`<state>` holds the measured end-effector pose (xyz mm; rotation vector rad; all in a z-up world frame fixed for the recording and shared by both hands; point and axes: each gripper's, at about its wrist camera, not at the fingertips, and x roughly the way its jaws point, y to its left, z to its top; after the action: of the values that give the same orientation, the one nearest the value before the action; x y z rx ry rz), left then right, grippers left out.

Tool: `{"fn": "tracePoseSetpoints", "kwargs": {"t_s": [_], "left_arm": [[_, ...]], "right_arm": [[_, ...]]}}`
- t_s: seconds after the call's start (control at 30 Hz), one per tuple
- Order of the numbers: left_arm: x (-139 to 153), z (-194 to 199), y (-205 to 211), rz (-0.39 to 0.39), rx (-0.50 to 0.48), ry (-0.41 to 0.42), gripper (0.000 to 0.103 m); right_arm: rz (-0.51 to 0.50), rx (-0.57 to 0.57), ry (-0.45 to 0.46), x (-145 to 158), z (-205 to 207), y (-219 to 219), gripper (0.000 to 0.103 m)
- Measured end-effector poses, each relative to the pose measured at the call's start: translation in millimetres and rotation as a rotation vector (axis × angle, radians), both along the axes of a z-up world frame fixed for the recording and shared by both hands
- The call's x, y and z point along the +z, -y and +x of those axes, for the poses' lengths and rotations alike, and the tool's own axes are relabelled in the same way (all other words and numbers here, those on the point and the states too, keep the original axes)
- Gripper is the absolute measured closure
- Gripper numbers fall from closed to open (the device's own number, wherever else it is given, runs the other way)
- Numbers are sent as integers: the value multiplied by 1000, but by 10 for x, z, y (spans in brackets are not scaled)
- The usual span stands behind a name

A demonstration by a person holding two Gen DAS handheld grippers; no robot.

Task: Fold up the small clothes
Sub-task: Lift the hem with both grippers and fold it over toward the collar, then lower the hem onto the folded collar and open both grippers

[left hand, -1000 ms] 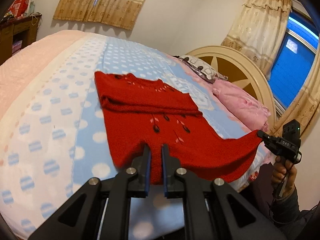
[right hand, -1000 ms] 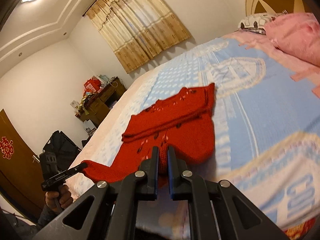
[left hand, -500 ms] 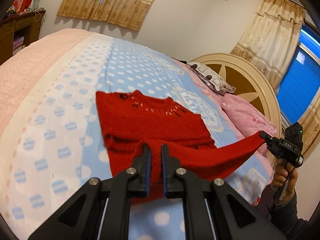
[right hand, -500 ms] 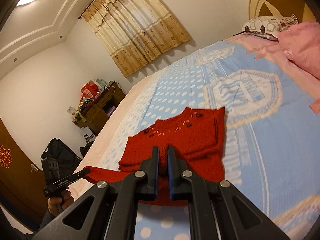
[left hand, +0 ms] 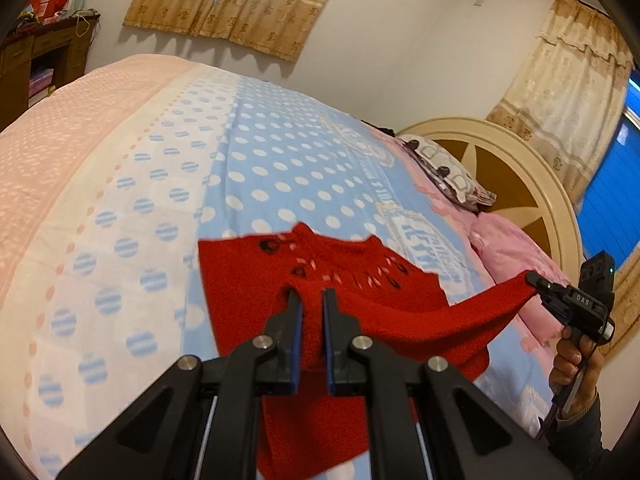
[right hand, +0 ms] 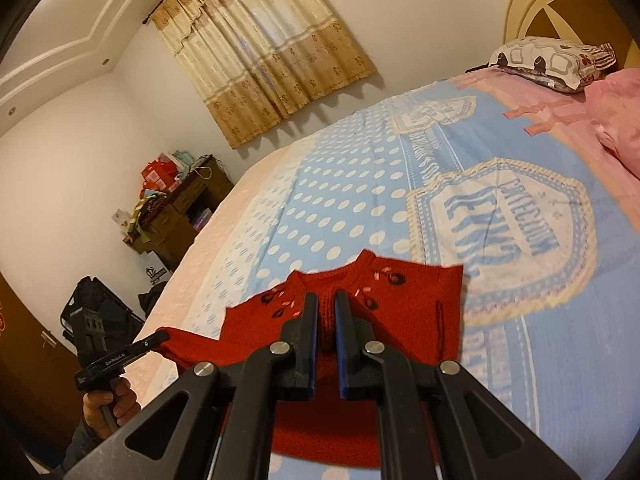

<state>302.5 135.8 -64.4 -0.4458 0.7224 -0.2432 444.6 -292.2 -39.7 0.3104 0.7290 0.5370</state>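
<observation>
Both my left gripper [left hand: 311,312] and right gripper [right hand: 326,316], fingers clamped on the red sweater [left hand: 360,280], have carried its near hem far across the bed [left hand: 280,152], nearly halving it.

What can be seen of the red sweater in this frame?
The red sweater is a small knit with a fuzzy look, dark buttons and pale stitched marks near its collar. Its upper part lies flat on the polka-dot bedspread. The near edge is lifted off the bed, stretched between the left gripper and the right gripper, both clamped shut on it.
</observation>
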Motion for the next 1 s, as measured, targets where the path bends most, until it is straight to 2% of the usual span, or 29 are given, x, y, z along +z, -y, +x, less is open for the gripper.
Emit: {"fn": "tracePoseSetpoints", "kwargs": {"t_s": [0.13,0.37,0.7,0.8,0.87,0.9,0.93,0.97,1.0], "left_arm": [[-75,339,-89,5,20,-18,94],[-412,860,-98,-3,25,-89,94],[-730,1243,-92,-4,32,-140,94],[-809,1292,-82,-9,45,-149,91],[-843,1285,-69,-1,56,-165,89],[-853,1278,-76,-1,62,-172,83],[-857,1262,-88,-2,65,-179,77],[-845,1205,-112,-1,75,-181,64],[-829,1152,-136,1,90,-179,53]], "right_arm": [[-31,-16,-23,-114,339,-77,96],[-50,-69,-98,-503,937,-113,96],[-78,-137,-149,-833,1447,-118,96],[-88,-155,-201,-999,1572,-120,95],[-123,-159,-230,-1112,1607,-126,91],[-160,-164,-230,-1139,1599,-137,85],[-204,-182,-215,-1133,1545,-133,61],[-207,-177,-200,-1108,1488,-119,43],[-189,-160,-184,-1073,1411,-95,42]]}}
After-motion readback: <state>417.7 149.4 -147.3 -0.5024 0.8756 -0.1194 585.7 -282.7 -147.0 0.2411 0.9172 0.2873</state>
